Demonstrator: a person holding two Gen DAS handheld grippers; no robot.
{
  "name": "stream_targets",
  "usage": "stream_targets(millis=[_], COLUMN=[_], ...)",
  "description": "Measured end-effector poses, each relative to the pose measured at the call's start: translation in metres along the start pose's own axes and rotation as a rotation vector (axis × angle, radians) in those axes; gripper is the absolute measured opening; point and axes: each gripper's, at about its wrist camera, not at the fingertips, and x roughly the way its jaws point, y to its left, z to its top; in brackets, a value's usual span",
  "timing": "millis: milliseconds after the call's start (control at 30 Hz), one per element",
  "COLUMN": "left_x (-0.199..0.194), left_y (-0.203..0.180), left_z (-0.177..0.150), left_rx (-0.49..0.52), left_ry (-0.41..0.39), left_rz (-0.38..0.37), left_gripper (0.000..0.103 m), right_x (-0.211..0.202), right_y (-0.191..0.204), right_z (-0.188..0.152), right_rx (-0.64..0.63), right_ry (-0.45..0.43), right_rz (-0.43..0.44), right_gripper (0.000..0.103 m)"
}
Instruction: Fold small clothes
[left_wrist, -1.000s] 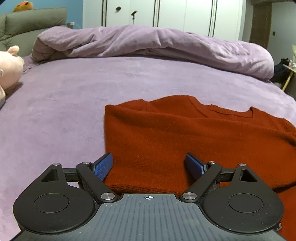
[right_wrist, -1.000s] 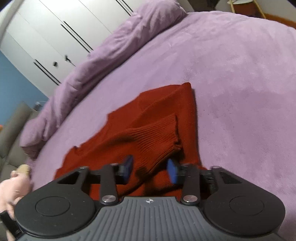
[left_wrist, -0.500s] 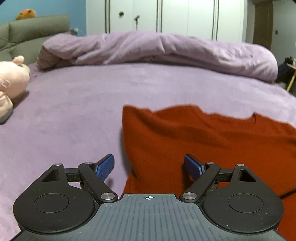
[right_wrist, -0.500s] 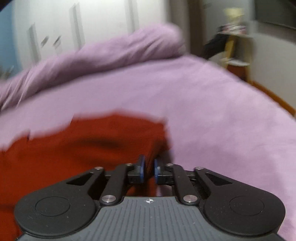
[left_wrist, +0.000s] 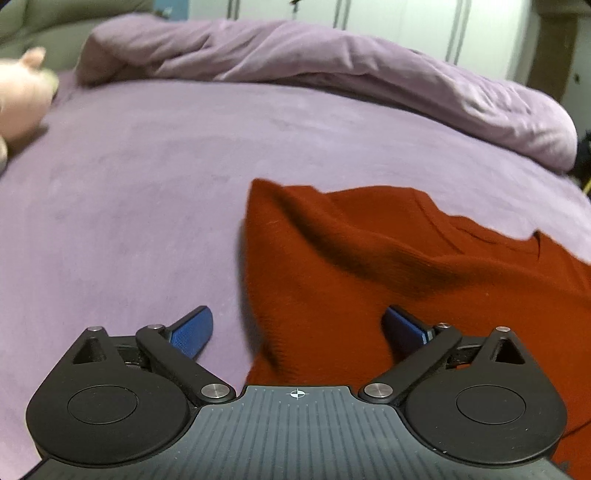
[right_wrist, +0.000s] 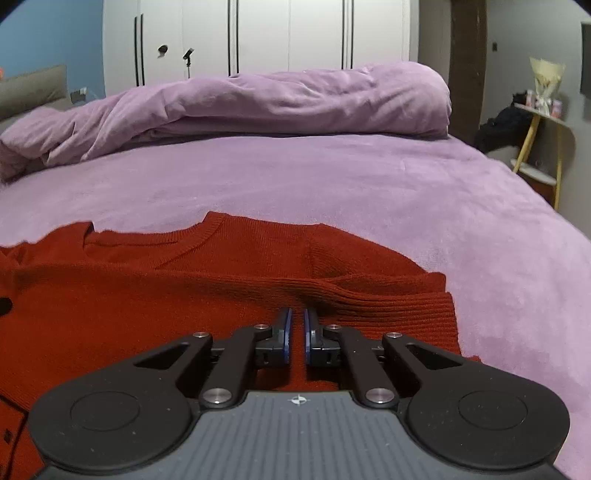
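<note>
Rust-red knit sweater (left_wrist: 388, 266) on bed (left_wrist: 147, 177), ahead of both grippers. Soft, limp, light; pinch at side edge. Left gripper (left_wrist: 299, 328) wide apart, empty, edge between pads. Right gripper (right_wrist: 297, 328) nearly closed, apparently empty, over ribbed sleeve (right_wrist: 388, 299).

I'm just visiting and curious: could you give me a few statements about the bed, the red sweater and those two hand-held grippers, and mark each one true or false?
1. The red sweater lies on a purple bedspread. True.
2. The left hand-held gripper is pinched shut. False: its jaws stand wide apart, having just opened further, with the sweater's edge lying between them, not pressed.
3. The right hand-held gripper has its jaws nearly together. True: they have just been closing, above the sweater.
4. The bunched purple duvet lies on top of the sweater. False: it lies at the far side of the bed, apart from it.
5. A pink plush toy lies on the bed. True.
</note>
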Motion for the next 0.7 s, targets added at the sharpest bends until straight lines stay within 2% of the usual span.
stream_targets(millis=[100,167,233,333,367,400,500,633,700], left_x=[-0.02,-0.043,-0.071,-0.118,-0.135,-0.148,-0.186,-0.212,-0.22], left_y=[0.008,0.018,0.031,0.057,0.066,0.073,0.094,0.117,0.123], left_z=[0.004,-0.002,-0.017,-0.052,-0.067,-0.078,-0.112,-0.138,-0.144], left_rx=[0.011,0.057,0.109,0.154,0.158,0.158,0.11,-0.014,-0.049], left_ry=[0.017,0.03,0.044,0.068,0.084,0.097,0.128,0.184,0.189], left_rz=[0.064,0.049,0.035,0.013,0.02,0.018,0.005,-0.033,-0.048], left_gripper=[0.102,0.098,0.097,0.096,0.096,0.096,0.096,0.092,0.09], right_x=[-0.009,-0.024,-0.057,-0.12,-0.14,-0.158,-0.216,-0.263,-0.274], right_y=[0.002,0.001,-0.002,-0.025,-0.032,-0.038,-0.061,-0.078,-0.078], right_z=[0.001,0.005,-0.006,-0.041,-0.055,-0.069,-0.116,-0.155,-0.156], right_rx=[-0.035,-0.059,-0.023,0.081,0.104,0.124,0.216,0.316,0.29], right_ry=[0.008,0.042,0.071,0.063,0.081,0.102,0.145,0.171,0.2], right_rz=[-0.003,-0.024,-0.046,0.031,0.043,0.046,0.049,0.109,0.081], right_gripper=[0.005,0.006,0.017,0.028,0.033,0.034,0.04,0.041,0.053])
